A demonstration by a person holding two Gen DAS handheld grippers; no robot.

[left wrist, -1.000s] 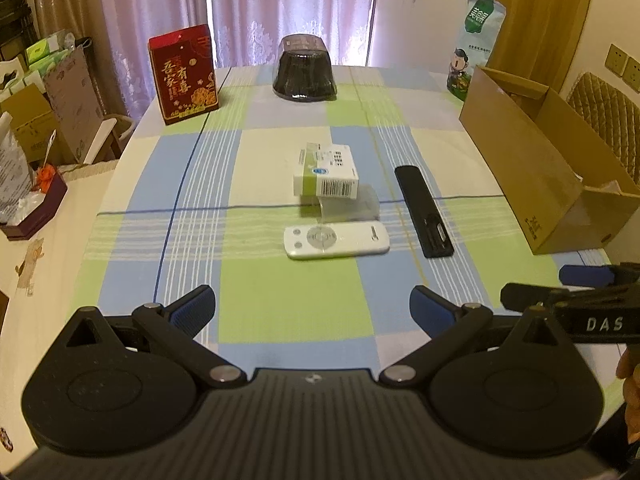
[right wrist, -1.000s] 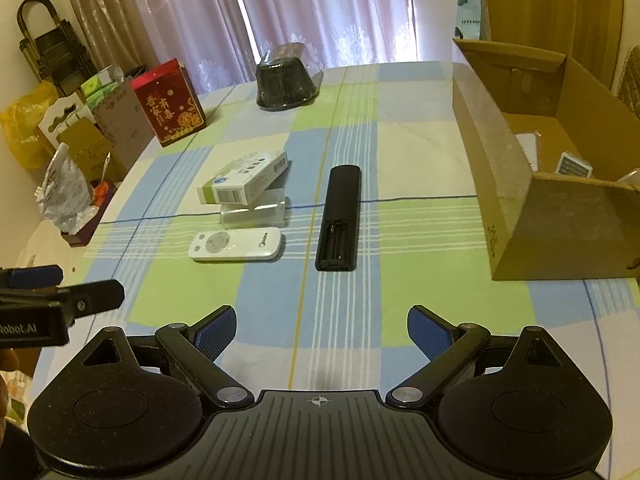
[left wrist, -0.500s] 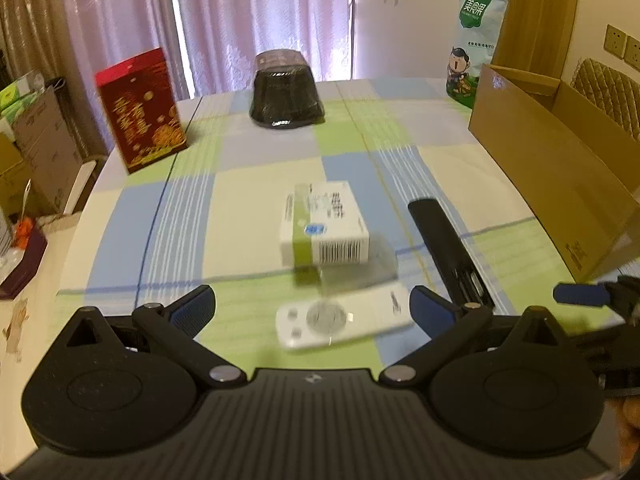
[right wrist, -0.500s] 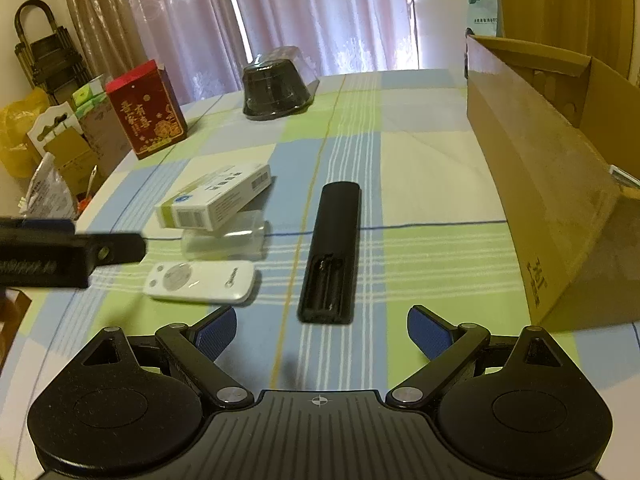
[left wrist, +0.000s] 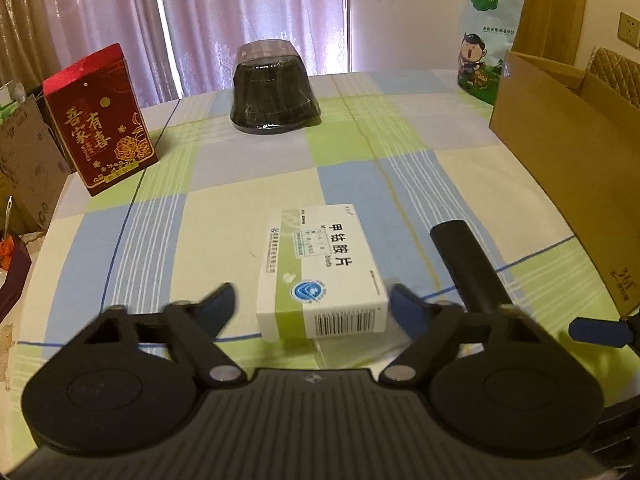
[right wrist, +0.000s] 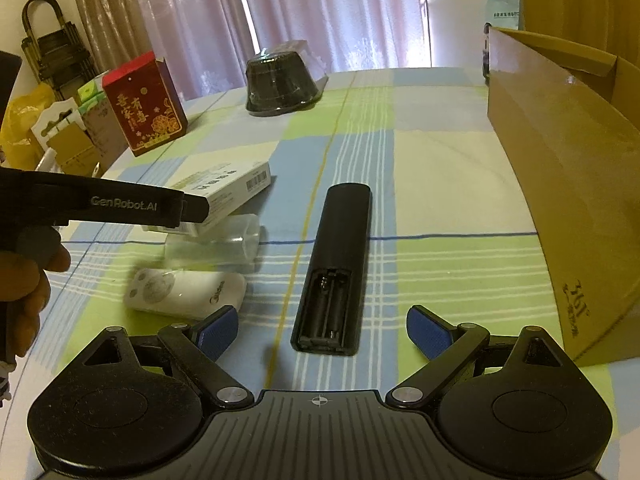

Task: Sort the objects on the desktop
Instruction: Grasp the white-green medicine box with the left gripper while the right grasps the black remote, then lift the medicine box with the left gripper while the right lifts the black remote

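The left claw (left wrist: 312, 304) stands wide open with nothing in it, and the white-and-green medicine box (left wrist: 322, 276) lies straight ahead between its blue pads, its barcode end toward the claw and its long axis running away toward the far edge of the desk (left wrist: 248, 172); neither pad touches the box. The box does not sit flat on the cloth: it rests tilted on a clear plastic cup (right wrist: 224, 242) lying on its side, so a squeeze across its short width may rock it. The right claw (right wrist: 322, 330) is likewise spread wide and empty, with the black remote (right wrist: 338, 268) lying just ahead of it, long axis pointing away, open battery bay at the near end, and slightly left of the claw's midline. A white remote (right wrist: 186, 290) lies crosswise near the front edge, close to the right claw's left pad and just in front of the cup, the likeliest thing to be nudged. The cardboard box (right wrist: 560, 184) stands along the right edge, nearer the right claw, and seems the likely place for sorted things. Well apart at the far side stand a red gift box (left wrist: 100, 120), a dark wrapped container (left wrist: 274, 88) and a snack bag (left wrist: 488, 28). Each claw looks lined up on its own object.
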